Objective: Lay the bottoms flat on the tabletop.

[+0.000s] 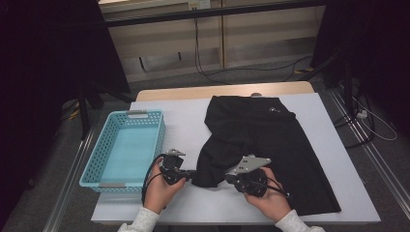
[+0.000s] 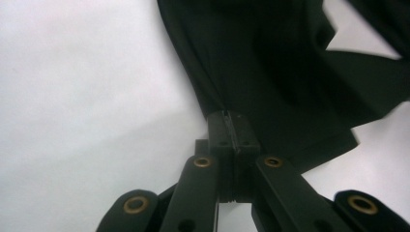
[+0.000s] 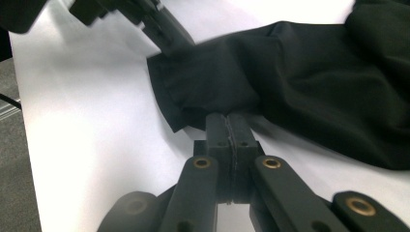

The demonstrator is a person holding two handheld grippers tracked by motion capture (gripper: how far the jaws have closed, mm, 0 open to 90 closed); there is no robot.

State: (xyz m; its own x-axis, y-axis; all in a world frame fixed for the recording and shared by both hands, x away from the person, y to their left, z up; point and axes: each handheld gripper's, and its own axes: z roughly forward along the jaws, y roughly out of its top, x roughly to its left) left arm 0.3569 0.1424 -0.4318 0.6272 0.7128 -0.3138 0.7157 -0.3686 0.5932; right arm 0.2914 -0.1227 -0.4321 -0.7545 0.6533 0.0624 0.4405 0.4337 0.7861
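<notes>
Black shorts pinched at the near leg hem by both hand-held grippers, risk of slipping or bunching.

The black shorts lie spread on the table, waistband at the far edge, with one leg drawn over toward the near left. The left hand-held gripper has its jaws pressed together on the hem's corner, and the right hand-held gripper pinches the same hem further along. Both grips catch little cloth, so a pull could probably free an edge; uneven lifting would likely twist the leg. The blue basket stands just beside the left hand and could snag the fabric or get knocked.
</notes>
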